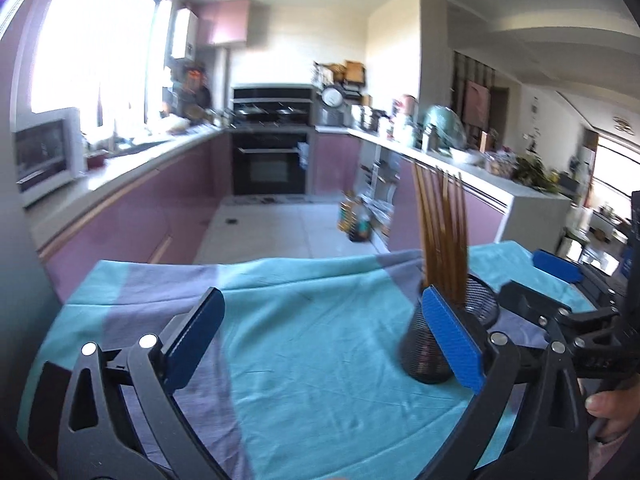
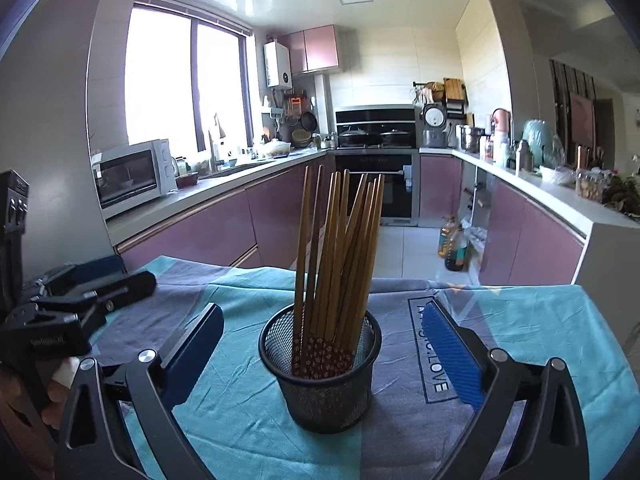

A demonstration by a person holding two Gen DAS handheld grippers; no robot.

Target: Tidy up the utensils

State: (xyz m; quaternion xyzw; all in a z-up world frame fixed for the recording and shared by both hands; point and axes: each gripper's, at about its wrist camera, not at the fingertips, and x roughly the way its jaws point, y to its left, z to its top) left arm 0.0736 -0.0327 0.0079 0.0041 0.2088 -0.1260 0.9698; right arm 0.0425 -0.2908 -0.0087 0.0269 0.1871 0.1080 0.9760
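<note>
- On the teal and grey tablecloth: black mesh holder, upright, containing a bundle of wooden chopsticks.
- Right gripper: jaws spread wide either side of the holder, pads clear of it.
- Left gripper: jaws wide, nothing between; holder just beyond its right pad.

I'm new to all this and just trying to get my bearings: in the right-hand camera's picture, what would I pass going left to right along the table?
Other claw → this claw's dark blue finger → mesh cup holding chopsticks → printed lettering on the cloth → bright blue finger.
</note>
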